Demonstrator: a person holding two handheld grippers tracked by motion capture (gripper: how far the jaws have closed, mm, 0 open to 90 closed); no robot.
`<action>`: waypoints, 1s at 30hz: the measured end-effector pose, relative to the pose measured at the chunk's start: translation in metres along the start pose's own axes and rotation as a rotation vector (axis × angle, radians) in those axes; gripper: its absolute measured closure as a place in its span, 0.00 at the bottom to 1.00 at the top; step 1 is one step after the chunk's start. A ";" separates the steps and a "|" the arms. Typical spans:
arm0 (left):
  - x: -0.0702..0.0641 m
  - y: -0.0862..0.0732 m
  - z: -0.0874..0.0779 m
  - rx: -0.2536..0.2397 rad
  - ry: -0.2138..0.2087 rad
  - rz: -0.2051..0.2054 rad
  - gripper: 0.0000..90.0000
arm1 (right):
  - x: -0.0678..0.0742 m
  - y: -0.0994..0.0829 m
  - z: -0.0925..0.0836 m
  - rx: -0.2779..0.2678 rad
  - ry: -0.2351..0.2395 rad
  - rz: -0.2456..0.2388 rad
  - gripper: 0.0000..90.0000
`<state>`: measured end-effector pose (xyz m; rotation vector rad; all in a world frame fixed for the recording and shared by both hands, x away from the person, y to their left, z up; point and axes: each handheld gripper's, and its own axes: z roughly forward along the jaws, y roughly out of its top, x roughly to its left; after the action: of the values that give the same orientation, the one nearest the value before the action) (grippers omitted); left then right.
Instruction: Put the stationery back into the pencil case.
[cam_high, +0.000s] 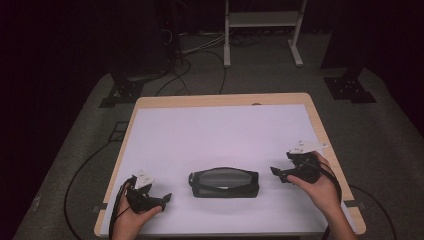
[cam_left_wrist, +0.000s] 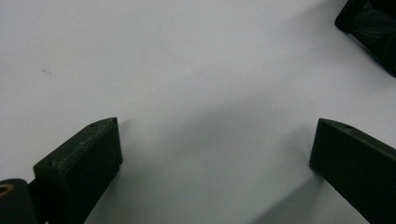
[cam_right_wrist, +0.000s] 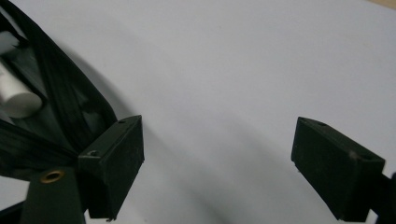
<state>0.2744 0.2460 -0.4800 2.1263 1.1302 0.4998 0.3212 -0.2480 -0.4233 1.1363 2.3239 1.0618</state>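
pouch untouched at table centre | left gripper at 8 o'clock, right gripper at 3 o'clock, jaws apart, empty | grasping remains

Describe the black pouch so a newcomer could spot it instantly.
Start at the white mat covering the wooden table. Near its front edge, midway between the left tool and right tool, lies the black pouch. It is long and soft, with a see-through panel showing a white cylinder inside.

We see just a corner of the black pouch in the left gripper view, cut off by the top and right edges. In the right gripper view its left part runs off the frame, and a white tube inside, perhaps a marker, is cut off too.
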 end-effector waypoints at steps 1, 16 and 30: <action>0.000 0.000 0.000 0.000 0.000 0.000 0.02 | -0.001 -0.003 0.000 0.003 -0.007 0.006 0.18; 0.000 0.000 0.000 0.000 0.000 0.000 0.02 | -0.017 -0.042 -0.002 0.049 -0.075 0.066 0.18; 0.000 0.000 0.000 0.000 0.000 0.000 0.02 | -0.024 -0.072 -0.004 0.063 -0.122 0.128 0.18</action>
<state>0.2743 0.2460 -0.4801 2.1259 1.1301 0.4995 0.2964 -0.2975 -0.4750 1.3501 2.2293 0.9392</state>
